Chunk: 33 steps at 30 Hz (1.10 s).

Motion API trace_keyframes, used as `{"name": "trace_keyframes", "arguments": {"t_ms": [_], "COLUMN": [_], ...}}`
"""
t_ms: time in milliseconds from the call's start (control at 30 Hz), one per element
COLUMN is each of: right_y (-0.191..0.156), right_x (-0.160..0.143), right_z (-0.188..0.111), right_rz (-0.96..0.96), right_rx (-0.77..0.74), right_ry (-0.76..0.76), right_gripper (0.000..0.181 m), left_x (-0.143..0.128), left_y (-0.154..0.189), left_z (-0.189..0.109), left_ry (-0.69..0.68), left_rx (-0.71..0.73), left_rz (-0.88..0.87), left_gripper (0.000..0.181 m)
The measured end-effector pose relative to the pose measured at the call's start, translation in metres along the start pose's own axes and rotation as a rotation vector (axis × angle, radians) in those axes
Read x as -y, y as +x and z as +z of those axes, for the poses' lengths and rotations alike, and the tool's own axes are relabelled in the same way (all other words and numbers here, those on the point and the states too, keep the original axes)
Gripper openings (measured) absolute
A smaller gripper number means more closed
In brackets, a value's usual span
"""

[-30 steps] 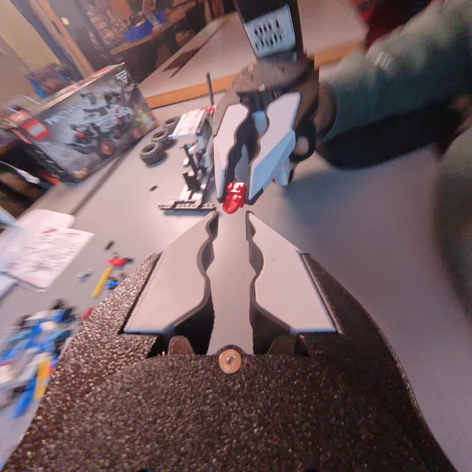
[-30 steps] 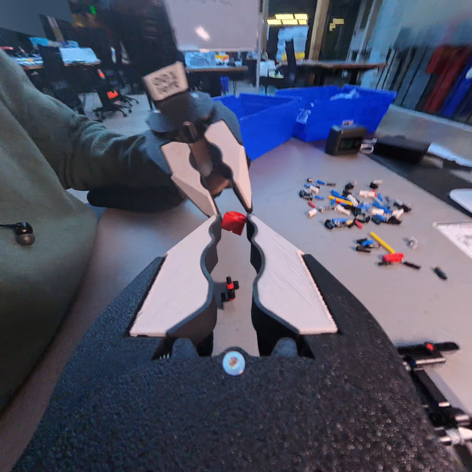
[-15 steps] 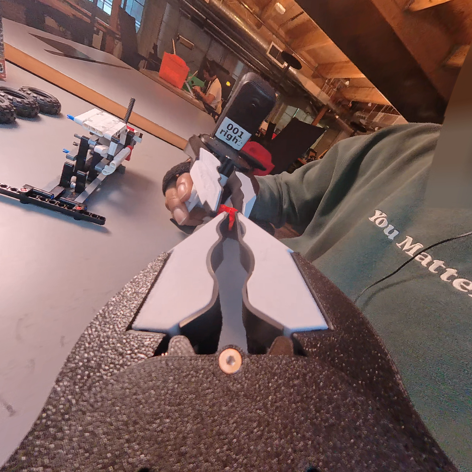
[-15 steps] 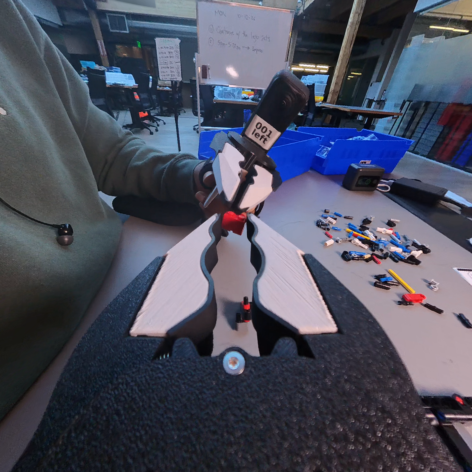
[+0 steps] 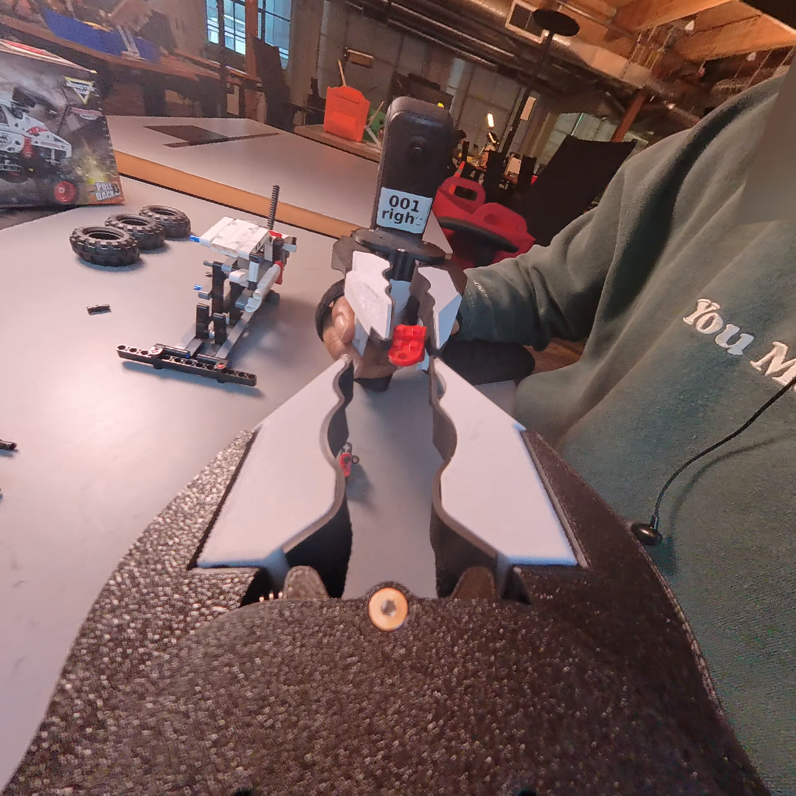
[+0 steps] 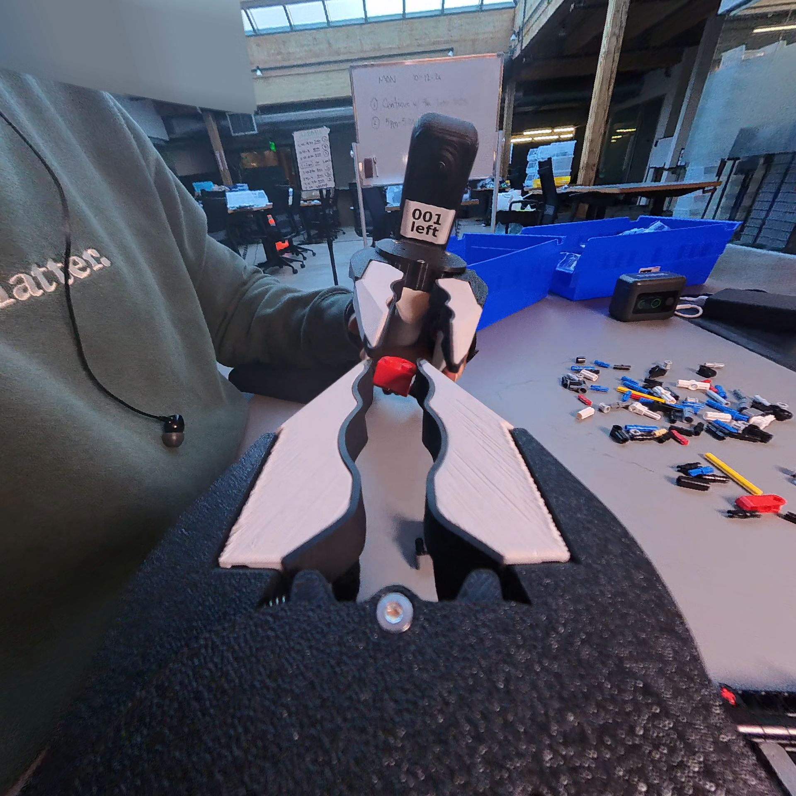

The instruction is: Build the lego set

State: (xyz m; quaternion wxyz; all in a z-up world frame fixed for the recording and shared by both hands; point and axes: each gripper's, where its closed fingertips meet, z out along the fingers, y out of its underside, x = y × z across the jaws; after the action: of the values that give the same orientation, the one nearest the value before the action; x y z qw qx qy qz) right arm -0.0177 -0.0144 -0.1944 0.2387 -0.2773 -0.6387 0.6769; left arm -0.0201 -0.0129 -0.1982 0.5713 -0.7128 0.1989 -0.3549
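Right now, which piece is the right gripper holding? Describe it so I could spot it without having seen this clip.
Start at the grey table, then go up to where the two grippers meet tip to tip in front of the person's green sweatshirt. The right gripper is shut on a small red lego piece held in the air. Every other loose piece lies on the table.

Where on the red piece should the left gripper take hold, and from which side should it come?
Probably grip the free lower end of the red piece, coming from below, opposite the right gripper. That gripper pinches its upper part, and the open left gripper sits just under it.
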Motion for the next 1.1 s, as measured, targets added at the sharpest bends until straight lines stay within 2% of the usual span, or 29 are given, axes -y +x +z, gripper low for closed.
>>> {"name": "trace_keyframes", "arguments": {"t_ms": [100,167,200,300,367,500,567,667,1100], "right_y": [-0.001,-0.003,-0.005,-0.004,-0.003,-0.006,-0.008,-0.004,-0.003], "right_x": [-0.002,-0.003,-0.003,-0.003,-0.003,-0.004,-0.002,-0.001,-0.006], "right_z": [0.002,0.004,0.005,0.004,0.004,0.004,0.004,0.002,0.003], "right_rz": [0.018,0.018,0.019,0.03,0.034,0.035,0.039,0.049,0.02], "right_rx": [0.009,0.019,0.024,0.023,0.017,0.031,0.034,0.02,0.001], "right_ry": [0.0,-0.005,-0.01,-0.008,-0.011,-0.018,-0.015,-0.01,-0.054], "right_gripper": [0.019,0.019,0.019,0.019,0.019,0.019,0.019,0.019,0.019], "left_x": [-0.007,-0.012,-0.015,-0.014,-0.014,-0.012,-0.012,-0.005,-0.01], "left_y": [0.0,0.006,0.008,0.008,0.006,0.003,0.006,0.016,0.012], "left_z": [0.003,0.008,0.01,0.011,0.01,0.009,0.009,0.008,0.008], "left_ry": [-0.042,-0.068,-0.078,-0.075,-0.07,-0.059,-0.053,-0.022,-0.041], "left_rx": [0.008,-0.015,-0.019,-0.01,-0.005,0.018,0.0,-0.062,-0.038], "left_rz": [0.029,0.038,0.046,0.055,0.047,0.052,0.06,0.038,0.018], "left_gripper": [0.038,0.028,0.016,0.009,0.011,0.028,0.026,0.033,0.023]}}
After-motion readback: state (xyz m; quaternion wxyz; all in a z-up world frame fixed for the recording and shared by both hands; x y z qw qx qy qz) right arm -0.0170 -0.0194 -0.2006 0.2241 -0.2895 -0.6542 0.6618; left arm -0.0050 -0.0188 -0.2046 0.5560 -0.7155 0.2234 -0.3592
